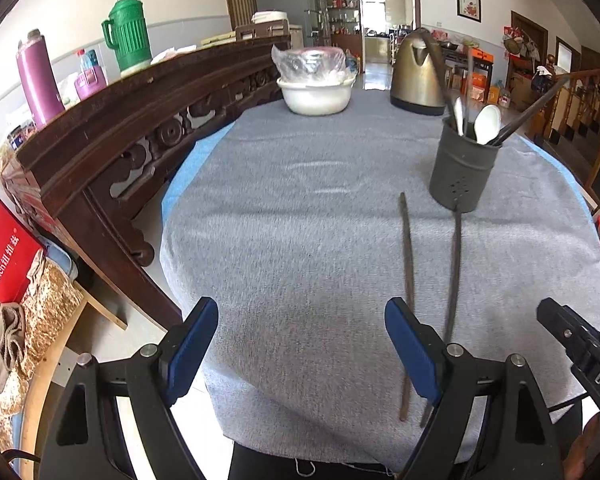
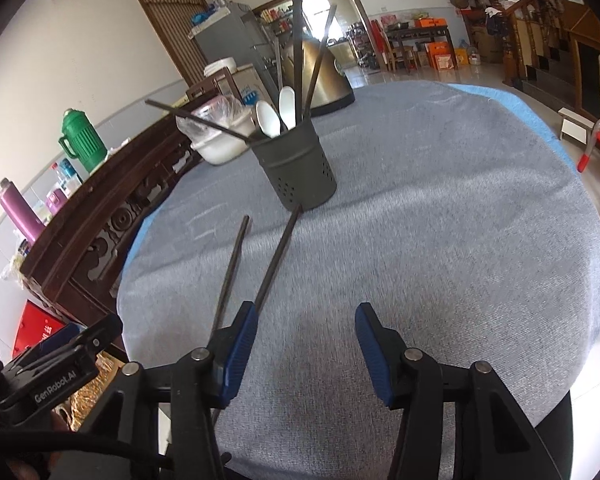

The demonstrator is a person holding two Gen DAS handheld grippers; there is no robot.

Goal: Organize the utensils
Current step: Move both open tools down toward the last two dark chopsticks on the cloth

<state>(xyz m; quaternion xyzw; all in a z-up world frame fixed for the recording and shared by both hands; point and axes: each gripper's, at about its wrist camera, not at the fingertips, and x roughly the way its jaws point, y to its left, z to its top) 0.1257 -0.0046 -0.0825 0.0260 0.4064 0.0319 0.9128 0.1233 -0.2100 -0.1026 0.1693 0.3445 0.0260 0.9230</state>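
Hovering low over the near edge of the table, both grippers stand wide apart at the pads and grip nothing. The left gripper [image 1: 300, 344] has bare grey cloth between its blue pads; the right gripper [image 2: 304, 354] likewise frames only cloth.

Just outside the left gripper's right-hand pad lie the two loose chopsticks. The left chopstick [image 1: 407, 292] passes close beside that pad, and the right chopstick [image 1: 454, 276] lies a little further out, its far tip touching or nearly touching the foot of the utensil holder [image 1: 462, 172]. Seen from the right wrist, that same stick [image 2: 278, 258] runs in behind this gripper's left-hand pad, and its neighbour [image 2: 232, 272] lies just beyond.

Ahead of the fingers, the holder [image 2: 296, 168] already carries white spoons [image 2: 278, 114] and several dark chopsticks leaning at loose angles. Further off stand a kettle [image 1: 416, 76] and a covered white bowl [image 1: 316, 88].

Likely trouble: the sticks are thin, round and flat on soft tablecloth [image 1: 300, 240], so pads closing from above may pinch fabric or roll the stick aside. With both grippers crowding the same pair, one could knock the other's target. Dropping a stick in could jostle the splayed chopsticks or tip the holder.
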